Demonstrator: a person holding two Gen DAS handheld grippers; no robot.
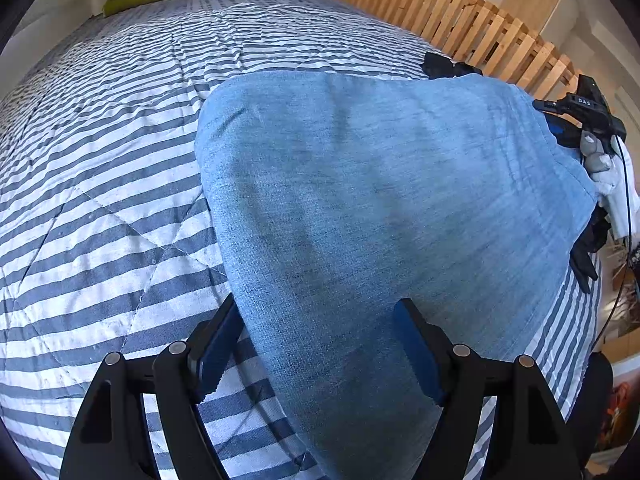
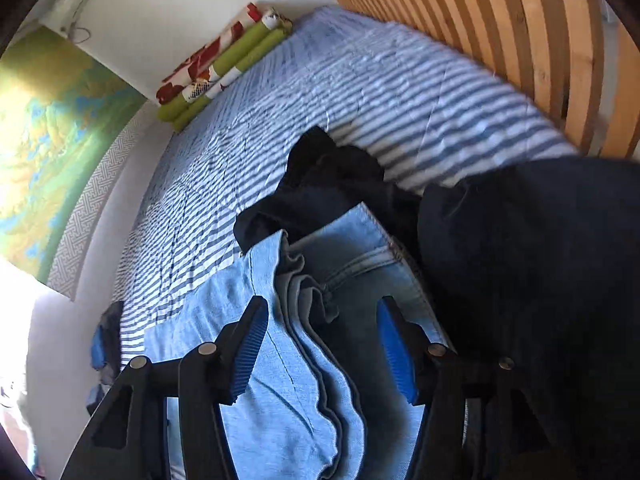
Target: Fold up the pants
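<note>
- The left gripper stands wide, its jaws either side of the pants, which lie on the striped quilt; no grip is evident.
- The right gripper is wide too, over the pants' stacked edges.
- Only the right view shows dark clothes beyond its right finger, somewhat blurred.
- Only the left view shows the right gripper itself, far right.

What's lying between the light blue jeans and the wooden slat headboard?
Dark clothing lies between the jeans and the headboard, plus a strip of striped bedspread; the right wrist view shows it.
</note>
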